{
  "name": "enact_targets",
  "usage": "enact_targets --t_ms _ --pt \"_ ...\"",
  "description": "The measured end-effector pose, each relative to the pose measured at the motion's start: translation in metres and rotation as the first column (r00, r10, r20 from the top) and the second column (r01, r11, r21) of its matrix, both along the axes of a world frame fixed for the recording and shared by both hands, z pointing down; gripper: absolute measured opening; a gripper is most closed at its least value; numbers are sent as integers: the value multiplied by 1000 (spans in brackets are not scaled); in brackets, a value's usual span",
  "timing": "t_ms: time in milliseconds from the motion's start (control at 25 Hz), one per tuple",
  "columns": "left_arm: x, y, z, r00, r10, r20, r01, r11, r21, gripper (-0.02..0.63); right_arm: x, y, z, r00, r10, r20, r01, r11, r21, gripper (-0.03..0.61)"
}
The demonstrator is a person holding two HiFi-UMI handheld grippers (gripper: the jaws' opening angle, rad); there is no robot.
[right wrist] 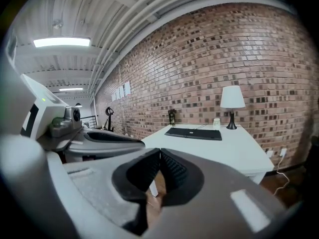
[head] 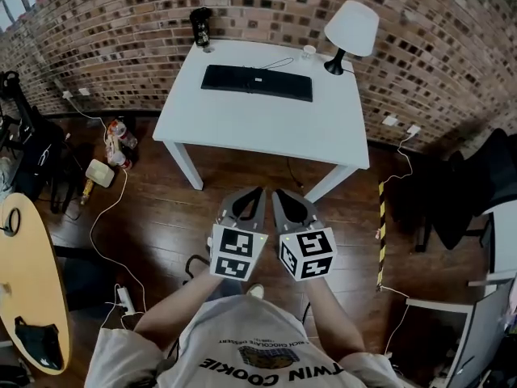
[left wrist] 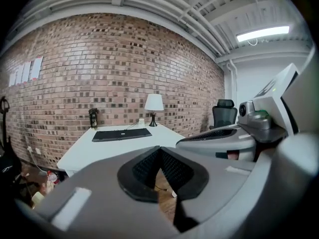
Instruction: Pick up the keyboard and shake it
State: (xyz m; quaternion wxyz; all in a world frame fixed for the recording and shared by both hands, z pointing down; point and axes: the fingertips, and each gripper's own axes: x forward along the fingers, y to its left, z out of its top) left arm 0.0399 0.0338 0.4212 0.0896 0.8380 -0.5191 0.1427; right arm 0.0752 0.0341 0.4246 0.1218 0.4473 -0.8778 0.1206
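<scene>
Standing well short of the white bench (head: 266,132), with left gripper (head: 256,192) and right gripper (head: 278,194) both pinched fully shut on nothing and the keyboard (head: 257,82) flat near the far edge. Likely to go wrong: arriving without opening, or shaking hard enough to tug the thin cable (head: 279,61) and topple the lamp (head: 350,31) or cup (head: 308,52) close behind. Shown from the head alone, the wooden floor (head: 161,217); from the gripper views alone, the ceiling light (left wrist: 262,33).

Bright, even indoor light — a ceiling strip light (left wrist: 262,33) glares white in each gripper view. Fisheye distortion curves the brick wall (head: 266,6) and blackens corners; the desk (head: 266,124) casts soft shadow underneath.
</scene>
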Motion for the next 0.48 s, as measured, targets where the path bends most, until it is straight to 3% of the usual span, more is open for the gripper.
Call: enact_targets --t_ms 480 --pt "34 72 2 1000 -12 6 12 1000 5 5 35 71 0 1000 11 8 -11 1000 1 2"
